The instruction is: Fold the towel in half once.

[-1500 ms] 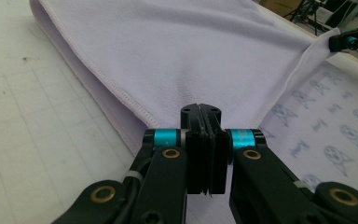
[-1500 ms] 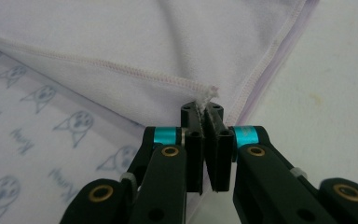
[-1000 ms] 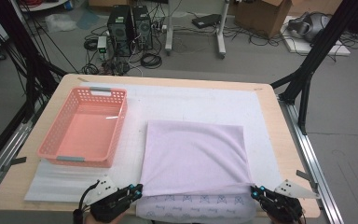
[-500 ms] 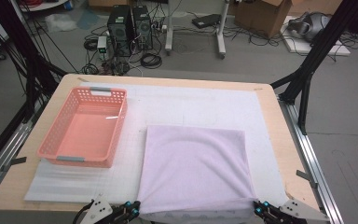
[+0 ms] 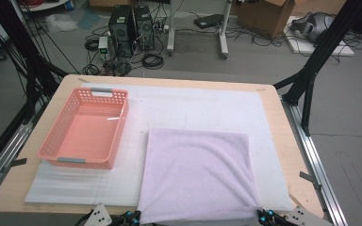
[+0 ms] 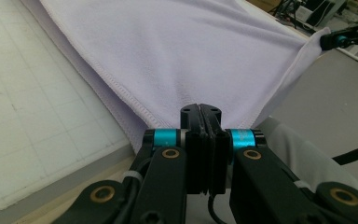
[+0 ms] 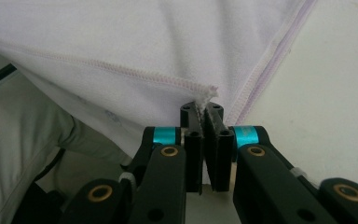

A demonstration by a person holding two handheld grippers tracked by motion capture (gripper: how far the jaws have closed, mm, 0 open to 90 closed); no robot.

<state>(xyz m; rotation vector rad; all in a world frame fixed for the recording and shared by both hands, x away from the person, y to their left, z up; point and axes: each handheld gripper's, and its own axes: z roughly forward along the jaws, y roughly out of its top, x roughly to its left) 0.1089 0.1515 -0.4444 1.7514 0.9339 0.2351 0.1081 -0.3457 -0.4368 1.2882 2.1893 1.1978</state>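
Observation:
A pale lilac cloth [image 5: 198, 174] lies folded on the white mat, its near edge hanging past the table's front edge. My left gripper [image 5: 131, 218] sits at the cloth's near left corner, jaws shut on the cloth [image 6: 177, 51] in the left gripper view [image 6: 201, 109]. At the near right corner, my right gripper [image 5: 264, 217] is shut on the hemmed corner [image 7: 205, 93], which pokes out between its jaws [image 7: 204, 108]. The right gripper [image 6: 338, 39] also appears far off in the left gripper view, pinching the other corner.
A salmon plastic basket [image 5: 86, 127] stands empty on the left of the white gridded mat [image 5: 188, 106]. The wooden table's rim [image 5: 292, 136] borders the mat. Computers, cables and boxes lie on the floor beyond. A person's pale clothing [image 7: 18, 140] is below the cloth.
Both grippers have pulled back toward the person and dropped lower in the high view, dragging the cloth's near edge over the table's front edge.

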